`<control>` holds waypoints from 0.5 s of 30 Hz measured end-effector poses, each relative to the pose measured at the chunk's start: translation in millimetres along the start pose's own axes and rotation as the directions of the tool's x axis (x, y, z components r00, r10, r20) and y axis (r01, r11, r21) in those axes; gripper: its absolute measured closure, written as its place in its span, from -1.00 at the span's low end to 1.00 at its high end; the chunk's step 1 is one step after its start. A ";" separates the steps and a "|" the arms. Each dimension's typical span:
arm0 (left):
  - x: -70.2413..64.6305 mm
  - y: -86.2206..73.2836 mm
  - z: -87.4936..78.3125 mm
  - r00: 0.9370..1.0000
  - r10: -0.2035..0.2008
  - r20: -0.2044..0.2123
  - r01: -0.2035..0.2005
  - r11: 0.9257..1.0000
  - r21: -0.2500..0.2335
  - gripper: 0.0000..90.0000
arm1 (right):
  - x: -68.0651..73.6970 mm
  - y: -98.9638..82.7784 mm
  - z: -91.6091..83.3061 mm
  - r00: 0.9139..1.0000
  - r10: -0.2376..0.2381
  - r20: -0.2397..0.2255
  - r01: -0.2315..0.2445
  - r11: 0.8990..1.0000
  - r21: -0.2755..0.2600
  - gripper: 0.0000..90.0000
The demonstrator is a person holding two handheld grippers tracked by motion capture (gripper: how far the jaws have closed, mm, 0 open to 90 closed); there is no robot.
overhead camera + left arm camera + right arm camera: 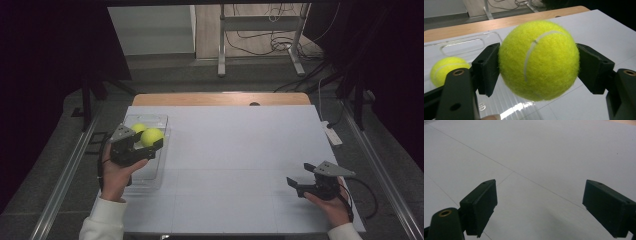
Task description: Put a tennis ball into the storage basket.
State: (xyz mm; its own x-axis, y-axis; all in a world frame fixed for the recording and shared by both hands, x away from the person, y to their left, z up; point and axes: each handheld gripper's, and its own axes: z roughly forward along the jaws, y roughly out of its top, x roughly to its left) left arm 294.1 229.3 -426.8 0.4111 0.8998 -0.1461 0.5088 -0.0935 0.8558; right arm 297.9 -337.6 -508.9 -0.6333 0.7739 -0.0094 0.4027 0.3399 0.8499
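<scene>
High view first: nearest the counter's (240, 150) front edge, two hands in white sleeves come in, each with a claw. The right claw (299, 176) sits near the front right corner, low over bare white surface, its jaws spread apart with nothing between them. The right gripper view confirms this: two black pads (482, 205) stand well apart over the plain white counter, where thin seam lines cross.

Farther in, toward the left edge, the left claw (146, 145) is clenched on a ball (152, 136). The ball is yellow-green and fuzzy, and the pads press on its two sides. It hangs above a clear tray (159, 165) that lies along the left edge of the counter. In the left gripper view the ball (539, 60) sits squarely between the pads, its white seam curving down the front, with glossy tray plastic reflecting light beneath it.

Just beyond it, a second ball (138, 128) rests in the tray at its far end, apart from the held one. The left gripper view shows this second ball (447, 70) low on the tray floor, beside the left jaw, near the tray's moulded handle slot.

Beyond the tray, the counter's far edge shows a strip of bare wood (220, 98).
</scene>
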 end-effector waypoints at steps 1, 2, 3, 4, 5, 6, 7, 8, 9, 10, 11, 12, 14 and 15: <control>1.7 -0.7 -0.6 1.000 -0.004 -0.003 0.004 1.000 0.001 -0.41 | -0.1 0.0 0.1 1.000 0.001 0.000 -0.001 1.000 0.000 -0.72; 4.3 -2.0 -1.1 1.000 -0.010 -0.008 0.010 1.000 0.002 -0.41 | -0.1 0.1 0.1 1.000 0.002 0.000 -0.002 1.000 -0.002 -0.72; 4.3 -2.0 -1.1 1.000 -0.010 -0.008 0.010 1.000 0.002 -0.41 | -0.1 0.1 0.1 1.000 0.002 0.000 -0.002 1.000 -0.002 -0.72; 5.7 -3.0 -1.1 1.000 -0.016 -0.010 0.017 1.000 0.004 -0.41 | 0.1 0.2 0.1 1.000 0.001 0.000 -0.001 1.000 -0.001 -0.72; 7.1 -3.9 -1.0 1.000 -0.018 -0.013 0.019 1.000 0.008 -0.41 | 0.3 0.2 0.1 1.000 0.001 -0.002 -0.001 1.000 -0.002 -0.72; 8.4 -4.6 -0.8 1.000 -0.021 -0.017 0.022 1.000 0.011 -0.41 | 0.5 0.3 0.0 1.000 -0.001 -0.001 0.001 1.000 -0.001 -0.72; 10.0 -5.4 -0.7 0.999 -0.025 -0.020 0.025 1.000 0.012 -0.41 | 0.6 0.3 0.0 1.000 0.000 -0.003 0.000 1.000 -0.003 -0.72; 11.2 -5.7 -0.6 0.999 -0.027 -0.025 0.028 1.000 0.013 -0.41 | 0.6 0.3 -0.1 1.000 0.000 -0.003 0.000 1.000 -0.004 -0.72; 12.3 -6.0 -0.6 0.999 -0.030 -0.028 0.030 0.999 0.013 -0.41 | 0.6 0.3 -0.1 1.000 0.001 -0.003 -0.001 1.000 -0.003 -0.72; 13.4 -6.3 -0.6 0.999 -0.032 -0.033 0.033 0.999 0.014 -0.41 | 0.6 0.2 -0.1 1.000 0.000 -0.002 0.000 1.000 -0.003 -0.72; 14.7 -6.7 -0.4 0.999 -0.032 -0.035 0.033 0.999 0.015 -0.41 | 0.5 0.3 -0.1 1.000 0.000 0.000 0.000 1.000 -0.001 -0.72; 16.1 -7.2 0.1 0.999 -0.035 -0.040 0.036 0.999 0.016 -0.41 | 0.5 0.3 -0.1 1.000 0.000 -0.001 0.000 1.000 -0.002 -0.72; 18.0 -8.4 1.7 0.998 -0.041 -0.046 0.042 0.999 0.020 -0.41 | 0.3 0.1 -0.1 1.000 0.001 0.000 -0.001 1.000 -0.001 -0.72; 19.3 -9.3 3.2 0.998 -0.043 -0.049 0.045 0.999 0.024 -0.41 | 0.3 0.1 -0.1 1.000 0.002 0.001 -0.002 1.000 0.000 -0.72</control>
State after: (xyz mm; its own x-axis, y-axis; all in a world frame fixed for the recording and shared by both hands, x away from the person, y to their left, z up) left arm 299.7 246.1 -439.2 0.3512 0.9228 -0.1587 0.5446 -0.0634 0.8363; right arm 297.7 -337.4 -508.8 -0.6321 0.7748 -0.0086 0.4034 0.3385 0.8501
